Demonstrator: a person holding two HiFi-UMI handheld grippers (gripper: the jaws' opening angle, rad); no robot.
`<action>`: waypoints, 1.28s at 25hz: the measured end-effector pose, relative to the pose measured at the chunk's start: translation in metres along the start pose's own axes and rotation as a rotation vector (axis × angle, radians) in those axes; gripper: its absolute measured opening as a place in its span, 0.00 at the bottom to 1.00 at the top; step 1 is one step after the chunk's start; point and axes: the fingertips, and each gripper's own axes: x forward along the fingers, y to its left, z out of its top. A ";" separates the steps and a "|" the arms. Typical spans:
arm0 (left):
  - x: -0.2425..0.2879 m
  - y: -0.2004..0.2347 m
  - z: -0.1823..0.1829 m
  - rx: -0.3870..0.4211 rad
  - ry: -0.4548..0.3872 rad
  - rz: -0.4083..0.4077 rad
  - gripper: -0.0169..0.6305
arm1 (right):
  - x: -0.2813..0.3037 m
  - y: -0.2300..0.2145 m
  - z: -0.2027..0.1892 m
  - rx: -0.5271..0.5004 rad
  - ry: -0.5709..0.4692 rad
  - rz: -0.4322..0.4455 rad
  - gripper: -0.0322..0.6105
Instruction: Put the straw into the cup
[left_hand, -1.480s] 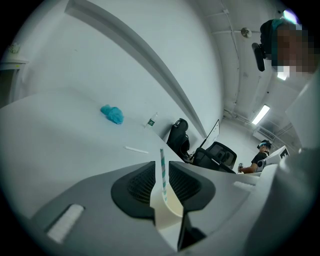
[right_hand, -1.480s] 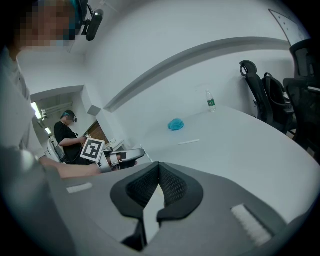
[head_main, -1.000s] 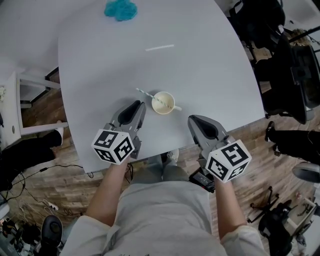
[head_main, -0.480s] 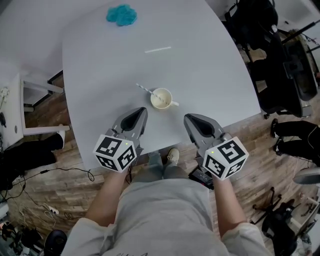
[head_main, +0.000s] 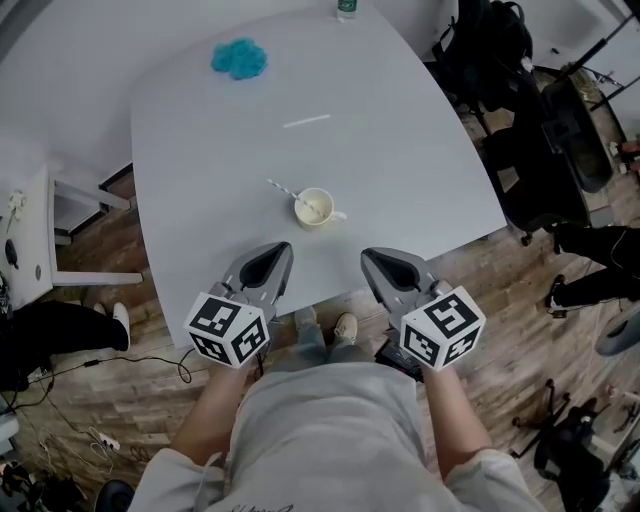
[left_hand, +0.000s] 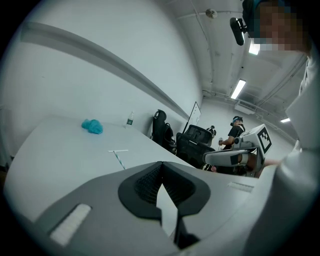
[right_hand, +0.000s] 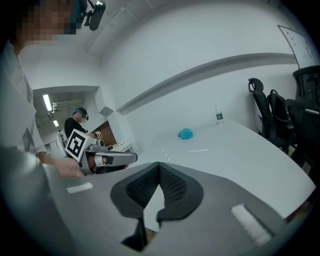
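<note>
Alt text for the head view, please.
A cup with a straw in it sits on a white table. The left gripper and right gripper hang shut and empty at the near edge; a blue clump lies at the far side.

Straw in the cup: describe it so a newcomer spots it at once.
On the white table, near the person's edge, stands a small cream cup. The straw leans out of it toward the left, striped and raised, unlike the plain white stick lying flat farther back.

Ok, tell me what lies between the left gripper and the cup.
Nothing: in the head view only bare table separates the left gripper from the cup, whose straw leans out on the far side.
</note>
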 end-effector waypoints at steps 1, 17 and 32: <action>-0.002 -0.004 0.000 0.003 0.001 -0.006 0.05 | -0.002 0.003 -0.001 -0.003 -0.001 0.001 0.06; -0.028 -0.050 -0.009 0.059 0.013 -0.025 0.05 | -0.024 0.032 -0.005 -0.045 -0.015 0.026 0.06; -0.040 -0.061 -0.010 0.043 0.006 -0.013 0.05 | -0.018 0.047 -0.007 -0.058 0.015 0.061 0.06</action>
